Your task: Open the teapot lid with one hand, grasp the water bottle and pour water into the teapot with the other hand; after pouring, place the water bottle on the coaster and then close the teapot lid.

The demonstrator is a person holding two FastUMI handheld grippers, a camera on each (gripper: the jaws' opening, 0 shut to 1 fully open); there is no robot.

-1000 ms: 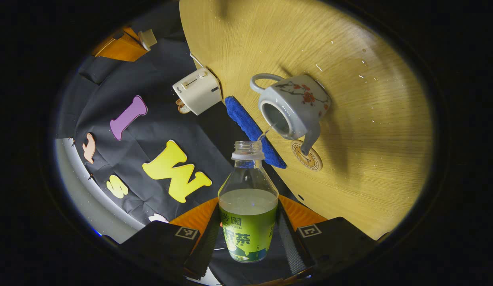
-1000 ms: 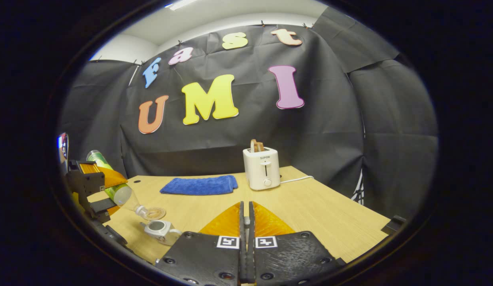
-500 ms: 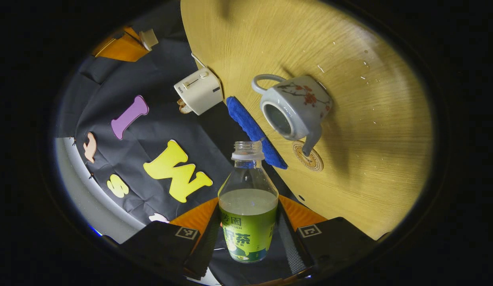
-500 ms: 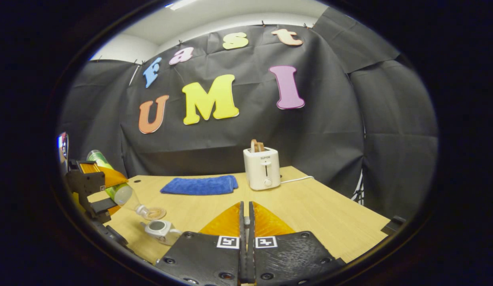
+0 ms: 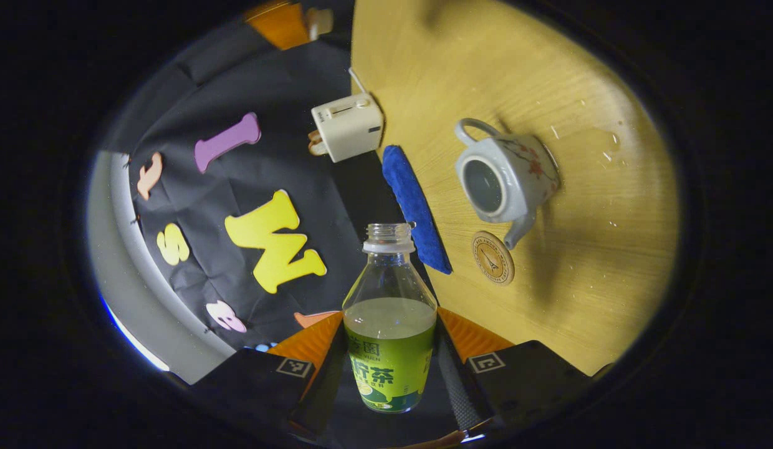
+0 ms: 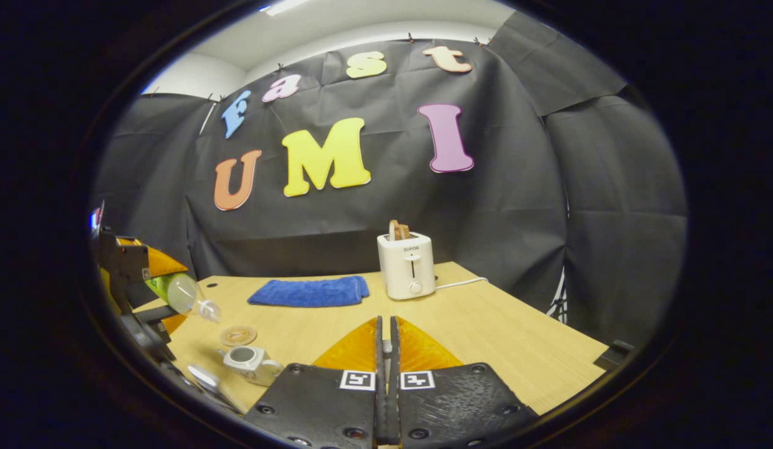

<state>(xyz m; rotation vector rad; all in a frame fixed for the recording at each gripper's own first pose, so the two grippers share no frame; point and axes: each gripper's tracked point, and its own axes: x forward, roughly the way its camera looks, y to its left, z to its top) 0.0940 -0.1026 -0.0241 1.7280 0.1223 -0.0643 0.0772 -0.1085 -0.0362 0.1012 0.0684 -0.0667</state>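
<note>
Bottle (image 5: pixel 389 324) tips back off the open teapot (image 5: pixel 502 178) and the stream has stopped, so pouring looks done: left gripper (image 5: pixel 389 374) stays clamped on it, coaster (image 5: pixel 493 266) next, right gripper (image 6: pixel 384 374) pinched together, lid not visible in it.

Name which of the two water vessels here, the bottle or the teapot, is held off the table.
The water bottle: the left tongs clamp its labelled body in the air, tilted, while the lidless teapot stands on the table.
</note>
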